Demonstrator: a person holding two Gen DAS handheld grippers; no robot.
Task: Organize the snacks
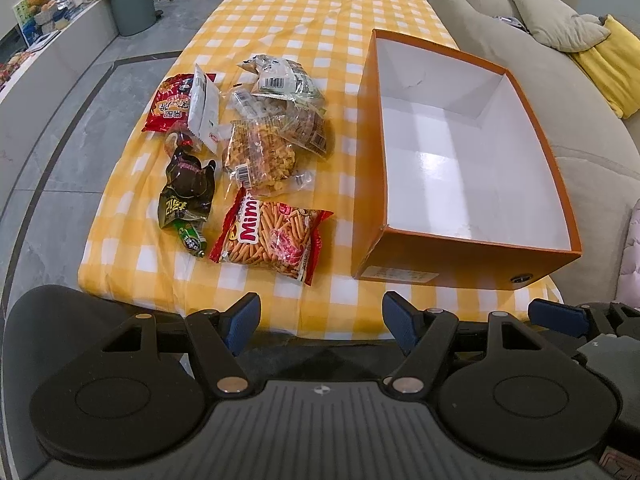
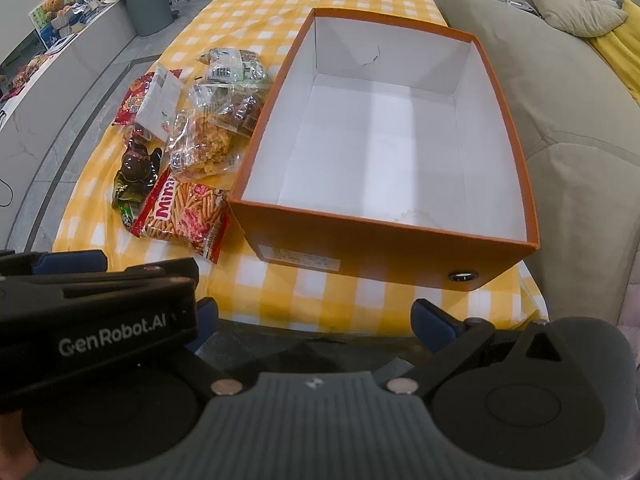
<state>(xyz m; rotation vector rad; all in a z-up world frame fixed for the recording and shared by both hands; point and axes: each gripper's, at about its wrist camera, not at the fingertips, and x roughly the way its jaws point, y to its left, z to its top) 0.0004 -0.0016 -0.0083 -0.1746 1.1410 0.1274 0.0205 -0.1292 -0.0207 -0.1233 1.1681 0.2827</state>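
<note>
A: Nearest the lens, left gripper [image 1: 321, 322], blue pads wide apart, nothing between them, above the near edge of the table. Right gripper [image 2: 314, 324] just beside it, also spread wide and gripping nothing.

B: And beyond the fingers?

A: Yellow-and-white checked tablecloth [image 1: 304, 20]. On its right part, open orange box [image 1: 448, 264] with white inside, no snack in it. Left of the box, apart from it in the left view, heap of snack packets.

B: Which packets?

A: Closest, red Mimi stick-snack bag [image 1: 270, 236], lying flat. Left of it, dark crumpled packet [image 1: 186, 190] with a small green packet [image 1: 192, 238] at its near end. Behind, clear bag of yellow-orange crackers [image 1: 262, 154], then more clear bags with barcode labels [image 1: 280, 80]. At far left, red packet [image 1: 170, 104] with a white sachet [image 1: 204, 110] leaning over it.

B: Around the table?

A: Beige sofa [image 2: 568, 120] with cushions at right, grey-green bin [image 1: 132, 0] on the floor at far left.
</note>
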